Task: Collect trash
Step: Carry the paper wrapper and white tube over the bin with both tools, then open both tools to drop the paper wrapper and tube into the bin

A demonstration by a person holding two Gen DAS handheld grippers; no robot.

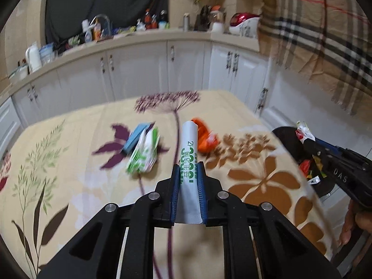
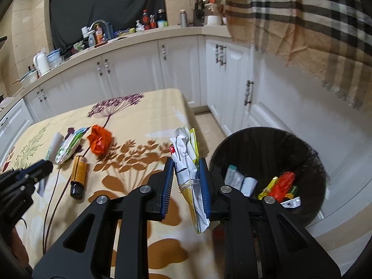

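Observation:
My left gripper (image 1: pixel 188 171) is shut on a white rolled tube with green print (image 1: pixel 189 148), which sticks out over the floral tablecloth (image 1: pixel 69 162). On the cloth beyond it lie a green-white crumpled packet (image 1: pixel 144 154), a blue box (image 1: pixel 137 137) and an orange plastic bag (image 1: pixel 205 137). My right gripper (image 2: pixel 187 168) is shut on a crumpled white and yellow wrapper (image 2: pixel 186 155), at the table's edge just left of a black bin (image 2: pixel 255 130). A brown bottle (image 2: pixel 79 174) lies on the table. The left gripper (image 2: pixel 46 166) shows at the far left of the right wrist view.
The bin holds several pieces of trash. White cabinets (image 2: pixel 139 69) under a cluttered counter run behind the table. A plaid cloth (image 2: pixel 302 23) hangs at the upper right. A strip of floor lies between table, bin and cabinets.

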